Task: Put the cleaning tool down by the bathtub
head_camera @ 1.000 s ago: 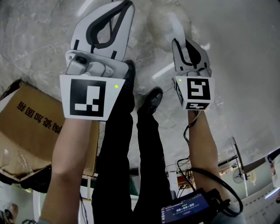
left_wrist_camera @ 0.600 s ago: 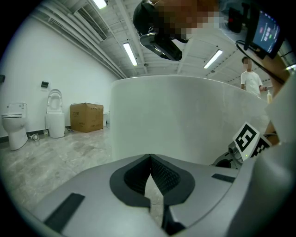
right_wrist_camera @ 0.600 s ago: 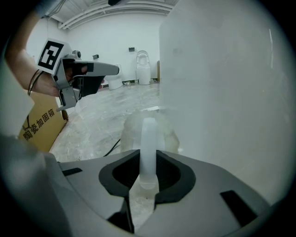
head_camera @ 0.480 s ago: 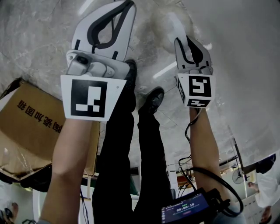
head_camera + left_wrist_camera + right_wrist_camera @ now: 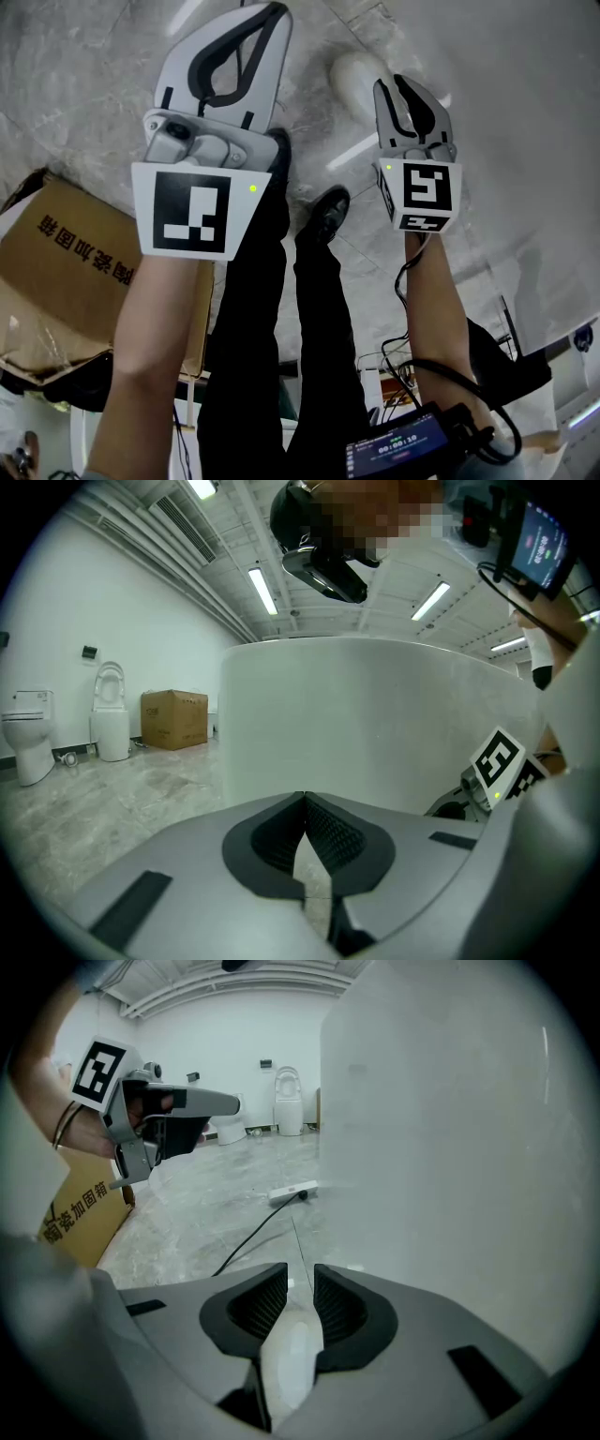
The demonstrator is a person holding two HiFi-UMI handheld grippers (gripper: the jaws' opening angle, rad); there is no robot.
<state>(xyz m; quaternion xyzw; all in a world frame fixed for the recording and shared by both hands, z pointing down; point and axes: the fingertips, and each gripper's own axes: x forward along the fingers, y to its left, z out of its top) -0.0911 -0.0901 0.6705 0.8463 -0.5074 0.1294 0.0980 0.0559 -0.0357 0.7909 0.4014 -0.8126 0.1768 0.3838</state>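
Note:
My right gripper (image 5: 398,86) is shut on a white cleaning tool (image 5: 354,73), whose rounded end sticks out past the jaws towards the floor. In the right gripper view the tool's white handle (image 5: 289,1365) lies between the jaws of the right gripper (image 5: 300,1277). The white bathtub (image 5: 450,1147) rises close on the right, and its curved wall (image 5: 375,724) fills the left gripper view. My left gripper (image 5: 270,9) is held up beside the right one; it (image 5: 305,801) is shut with nothing between its jaws.
A cardboard box (image 5: 56,272) sits at my left. A power strip (image 5: 292,1192) with a black cable lies on the marble floor near the tub. Two toilets (image 5: 111,726) and another box (image 5: 173,719) stand by the far wall. My shoes (image 5: 326,211) are below the grippers.
The right gripper has shifted slightly right and up with the tool, whose white end now shows sharply. The left gripper has stayed put.

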